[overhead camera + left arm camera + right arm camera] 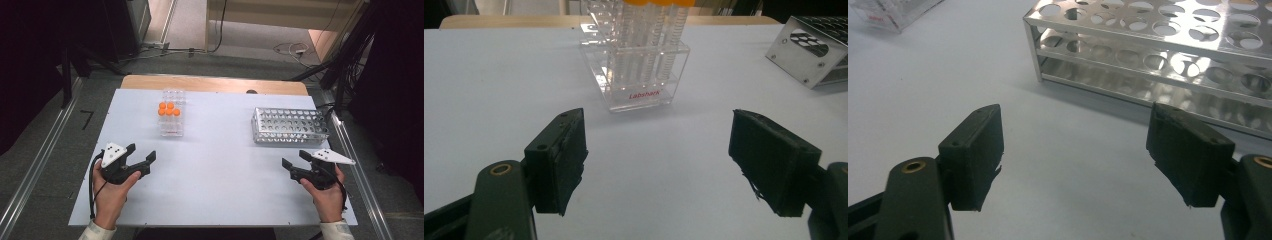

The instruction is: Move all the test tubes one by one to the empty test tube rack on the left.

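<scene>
Orange caps (169, 109) top the clear rack (171, 120) far left, its label red; the far-right metal rack (290, 126) is silver, the counter (215, 170) pale white, both hand-held grippers black.

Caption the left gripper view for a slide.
Open left gripper faces a clear rack of orange-capped tubes on the white table.

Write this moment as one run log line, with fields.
left gripper: open, empty | right gripper: open, empty | orange-capped tubes: in clear rack | metal rack: empty
</scene>
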`<move>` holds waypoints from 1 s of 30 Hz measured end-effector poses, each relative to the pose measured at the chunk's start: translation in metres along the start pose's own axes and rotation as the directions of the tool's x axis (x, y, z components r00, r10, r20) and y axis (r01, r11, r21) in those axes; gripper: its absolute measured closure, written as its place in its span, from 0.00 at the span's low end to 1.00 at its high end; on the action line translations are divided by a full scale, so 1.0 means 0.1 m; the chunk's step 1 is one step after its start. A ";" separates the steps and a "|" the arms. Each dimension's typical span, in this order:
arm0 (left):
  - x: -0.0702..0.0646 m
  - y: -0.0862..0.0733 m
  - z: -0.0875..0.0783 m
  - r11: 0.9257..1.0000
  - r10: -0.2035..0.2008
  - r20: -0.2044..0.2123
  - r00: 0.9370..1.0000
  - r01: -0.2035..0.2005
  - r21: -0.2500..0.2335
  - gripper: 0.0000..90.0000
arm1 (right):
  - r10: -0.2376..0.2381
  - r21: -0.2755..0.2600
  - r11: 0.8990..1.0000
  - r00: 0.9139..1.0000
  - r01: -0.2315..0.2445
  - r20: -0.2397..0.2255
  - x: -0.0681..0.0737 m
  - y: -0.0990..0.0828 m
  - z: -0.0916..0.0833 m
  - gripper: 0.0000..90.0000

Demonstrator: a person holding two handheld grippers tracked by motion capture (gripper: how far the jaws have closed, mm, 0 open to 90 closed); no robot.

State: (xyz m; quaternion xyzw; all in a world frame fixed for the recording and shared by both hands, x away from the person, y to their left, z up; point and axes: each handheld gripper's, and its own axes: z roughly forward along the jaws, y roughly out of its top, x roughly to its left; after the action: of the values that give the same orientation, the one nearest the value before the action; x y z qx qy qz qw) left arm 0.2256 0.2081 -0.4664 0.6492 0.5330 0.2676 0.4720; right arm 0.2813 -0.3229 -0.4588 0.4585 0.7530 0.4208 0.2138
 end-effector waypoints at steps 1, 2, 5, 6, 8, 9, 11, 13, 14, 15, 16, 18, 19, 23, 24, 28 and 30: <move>0.00 -0.02 -0.01 1.000 0.003 -0.002 1.000 -0.003 0.003 0.26 | 0.003 -0.001 1.000 1.000 -0.003 -0.001 -0.01 -0.01 -0.01 0.24; 0.00 -0.03 -0.03 1.000 0.005 -0.003 1.000 -0.005 0.008 0.26 | 0.006 -0.002 1.000 1.000 -0.006 0.003 -0.02 -0.02 -0.03 0.24; 0.00 -0.06 -0.06 1.000 0.004 -0.007 1.000 -0.004 0.004 0.25 | 0.008 -0.002 1.000 1.000 -0.008 0.011 -0.06 -0.05 -0.06 0.24; 0.01 -0.07 -0.07 1.000 0.003 -0.011 1.000 -0.003 0.000 0.25 | 0.010 -0.001 1.000 1.000 -0.010 0.012 -0.07 -0.07 -0.07 0.24; 0.03 -0.09 -0.10 1.000 0.006 -0.020 1.000 -0.006 -0.006 0.25 | 0.017 0.002 1.000 1.000 -0.017 0.024 -0.11 -0.10 -0.09 0.24; 0.04 -0.09 -0.11 1.000 0.006 -0.024 1.000 -0.006 -0.007 0.25 | 0.020 0.003 1.000 0.999 -0.020 0.028 -0.14 -0.11 -0.10 0.24; 0.06 -0.11 -0.12 1.000 0.001 -0.030 1.000 -0.002 -0.008 0.25 | 0.030 0.001 1.000 0.999 -0.030 0.041 -0.18 -0.15 -0.13 0.24; 0.09 -0.12 -0.14 1.000 -0.001 -0.036 0.999 0.001 -0.003 0.25 | 0.042 0.003 0.999 0.998 -0.042 0.051 -0.23 -0.18 -0.17 0.24; 0.10 -0.13 -0.14 1.000 0.000 -0.043 0.999 0.000 0.005 0.25 | 0.047 0.002 0.999 0.997 -0.047 0.059 -0.25 -0.20 -0.18 0.24; 0.11 -0.13 -0.15 1.000 0.000 -0.047 0.999 0.000 0.009 0.25 | 0.055 0.001 0.998 0.996 -0.055 0.063 -0.27 -0.22 -0.20 0.24; 0.12 -0.14 -0.15 1.000 -0.002 -0.049 0.999 0.002 0.009 0.25 | 0.057 0.003 0.998 0.996 -0.058 0.072 -0.30 -0.23 -0.21 0.24; 0.15 -0.15 -0.17 1.000 -0.006 -0.056 0.998 0.007 0.010 0.25 | 0.072 0.005 0.997 0.994 -0.073 0.083 -0.35 -0.27 -0.24 0.24; 0.16 -0.15 -0.17 1.000 -0.009 -0.058 0.998 0.010 0.011 0.25 | 0.081 0.004 0.997 0.993 -0.081 0.089 -0.37 -0.28 -0.25 0.24; 0.22 -0.18 -0.19 1.000 -0.018 -0.071 0.997 0.019 0.016 0.25 | 0.101 0.002 0.995 0.989 -0.102 0.111 -0.45 -0.34 -0.31 0.24; 0.23 -0.19 -0.19 1.000 -0.020 -0.074 0.997 0.021 0.017 0.25 | 0.105 0.004 0.994 0.988 -0.107 0.115 -0.47 -0.35 -0.32 0.24; 0.26 -0.22 -0.19 0.999 -0.026 -0.075 0.997 0.028 0.028 0.25 | 0.120 0.011 0.992 0.984 -0.122 0.136 -0.53 -0.40 -0.35 0.24; 0.28 -0.24 -0.19 0.999 -0.033 -0.079 0.996 0.036 0.032 0.24 | 0.128 0.017 0.991 0.981 -0.132 0.147 -0.56 -0.43 -0.36 0.24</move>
State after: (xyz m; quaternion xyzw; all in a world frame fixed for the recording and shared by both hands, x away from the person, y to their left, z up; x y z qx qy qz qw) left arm 0.2073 0.2405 -0.4848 0.6365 0.5666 0.2757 0.4446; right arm 0.2614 -0.3968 -0.4781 0.5391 0.7094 0.3890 0.2342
